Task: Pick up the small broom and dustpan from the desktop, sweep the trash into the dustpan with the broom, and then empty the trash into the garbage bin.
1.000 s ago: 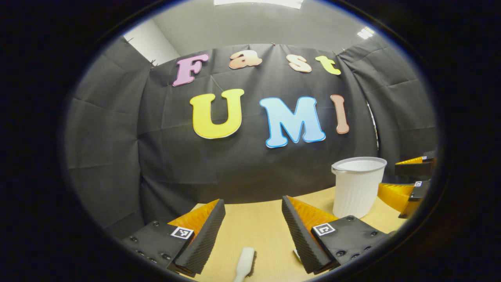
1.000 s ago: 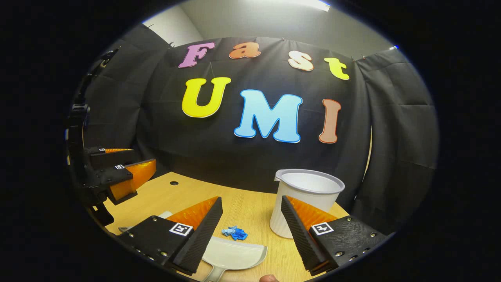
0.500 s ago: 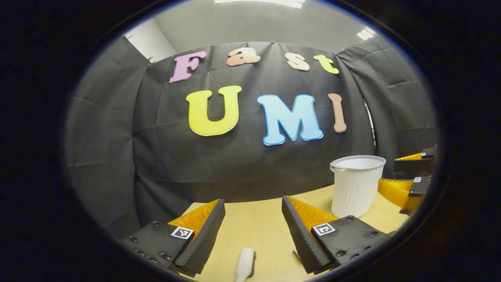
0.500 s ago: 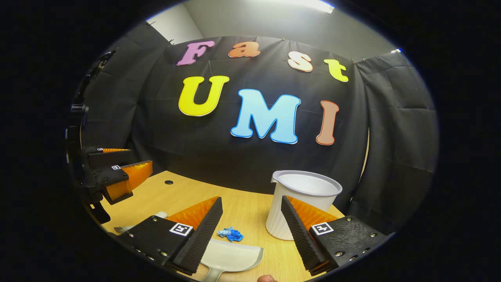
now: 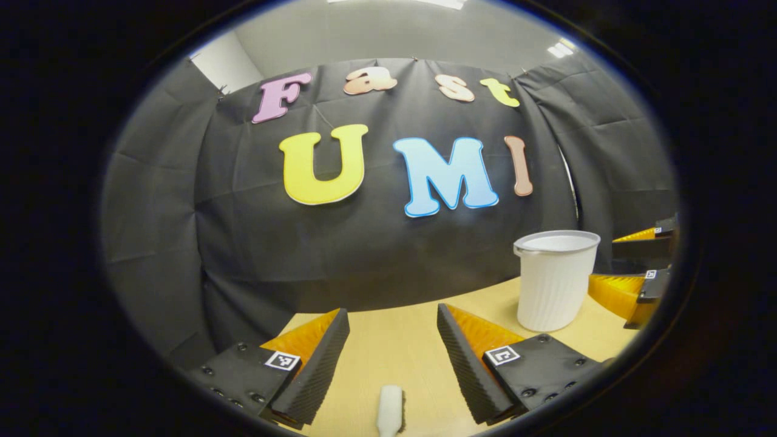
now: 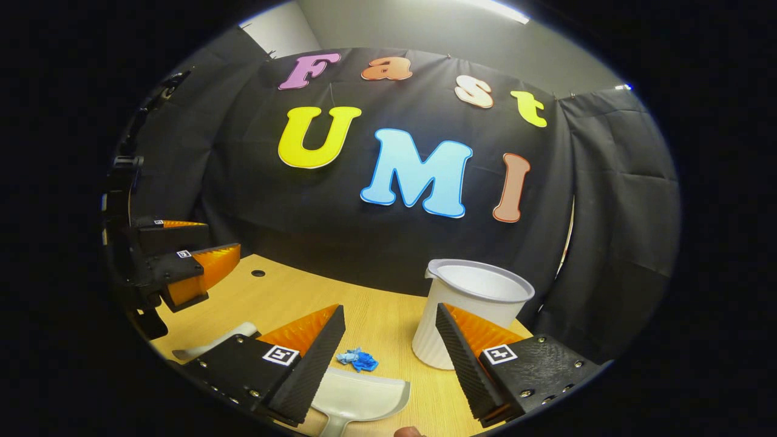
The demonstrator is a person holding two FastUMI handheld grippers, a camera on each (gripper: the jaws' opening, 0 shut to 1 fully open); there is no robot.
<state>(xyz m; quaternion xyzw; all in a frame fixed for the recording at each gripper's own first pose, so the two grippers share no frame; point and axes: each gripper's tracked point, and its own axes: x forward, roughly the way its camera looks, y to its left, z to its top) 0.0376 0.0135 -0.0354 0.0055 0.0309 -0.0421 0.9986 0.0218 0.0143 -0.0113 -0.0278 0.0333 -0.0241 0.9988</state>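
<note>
I'm looking at the wooden desktop (image 6: 376, 321) first: everything is lying on it untouched, so I'm judging the task as barely starting. The white garbage bin (image 6: 470, 309) is standing upright toward the back right, apparently empty inside as far as I'm seeing. The dustpan (image 6: 361, 397) is lying flat just below my right gripper (image 6: 388, 358), whose fingers are spread wide and holding nothing. The small broom (image 5: 390, 409) is lying between the fingers of my left gripper (image 5: 391, 358), also spread wide, not touching it. The blue trash (image 6: 358, 359) is sitting just beyond the dustpan's lip, not in it. Picking up both tools, sweeping and emptying are all remaining.
</note>
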